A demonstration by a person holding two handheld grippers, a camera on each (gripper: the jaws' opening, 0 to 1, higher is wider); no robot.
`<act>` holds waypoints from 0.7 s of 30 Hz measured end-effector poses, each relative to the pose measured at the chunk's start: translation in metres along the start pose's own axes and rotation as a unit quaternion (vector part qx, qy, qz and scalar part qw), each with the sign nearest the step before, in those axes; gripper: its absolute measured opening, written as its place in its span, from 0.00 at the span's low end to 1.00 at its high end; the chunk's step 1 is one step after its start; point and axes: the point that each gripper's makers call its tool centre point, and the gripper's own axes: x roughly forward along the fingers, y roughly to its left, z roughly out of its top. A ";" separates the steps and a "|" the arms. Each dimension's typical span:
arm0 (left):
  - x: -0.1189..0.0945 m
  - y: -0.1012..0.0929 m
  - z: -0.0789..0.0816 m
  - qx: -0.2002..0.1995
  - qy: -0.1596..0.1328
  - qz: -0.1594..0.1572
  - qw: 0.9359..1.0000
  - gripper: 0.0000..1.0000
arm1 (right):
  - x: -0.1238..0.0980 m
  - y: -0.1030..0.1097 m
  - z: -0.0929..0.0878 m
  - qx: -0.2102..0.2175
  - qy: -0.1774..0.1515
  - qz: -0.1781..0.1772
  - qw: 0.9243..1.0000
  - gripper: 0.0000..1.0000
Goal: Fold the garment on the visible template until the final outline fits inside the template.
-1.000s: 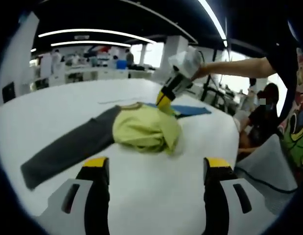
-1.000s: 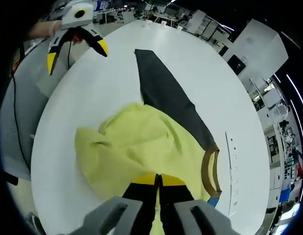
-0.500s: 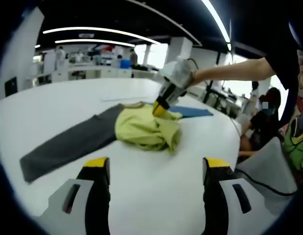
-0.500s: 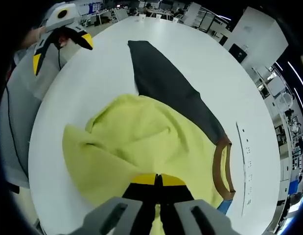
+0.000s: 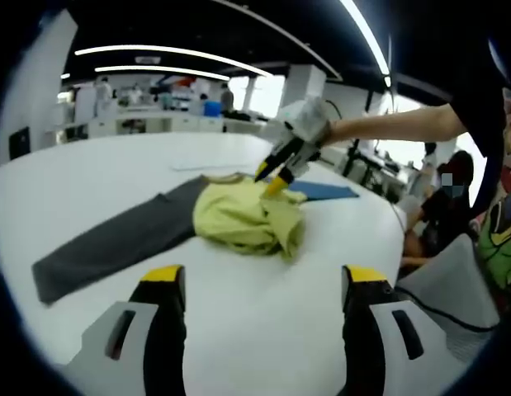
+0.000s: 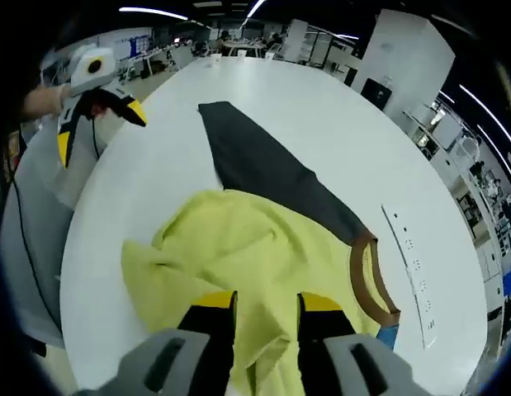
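Note:
A garment lies crumpled on the white table [image 5: 263, 322]: a yellow-green body [image 5: 243, 216] [image 6: 230, 247] with a brown collar [image 6: 371, 276] and a dark grey sleeve [image 5: 115, 243] [image 6: 255, 169] stretched out flat. A blue template [image 5: 325, 188] [image 6: 387, 337] peeks out from under its far side. My right gripper [image 5: 270, 178] [image 6: 267, 304] hovers open just above the yellow fabric, which shows between its jaws. My left gripper [image 5: 263, 276] [image 6: 98, 130] stands open near the table's edge, well short of the garment, with nothing between its fingers.
A printed scale strip [image 6: 408, 272] lies on the table beyond the collar. A seated person [image 5: 441, 190] and a grey chair [image 5: 449, 280] are off the table's right edge. Desks stand in the background [image 5: 156, 115].
My right gripper has opened, let go of the yellow fabric and lifted slightly. The garment has settled where it lay. The left gripper has stayed put.

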 end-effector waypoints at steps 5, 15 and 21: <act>0.002 -0.004 -0.001 0.001 0.001 -0.005 1.000 0.74 | -0.015 0.000 -0.007 0.071 -0.043 -0.001 0.997 0.36; 0.005 -0.007 0.005 0.000 -0.005 -0.009 1.000 0.74 | -0.044 0.008 -0.036 0.217 -0.125 -0.007 0.968 0.39; 0.007 -0.009 0.004 0.002 -0.001 -0.013 1.000 0.74 | -0.059 0.017 -0.044 0.262 -0.159 -0.009 0.952 0.44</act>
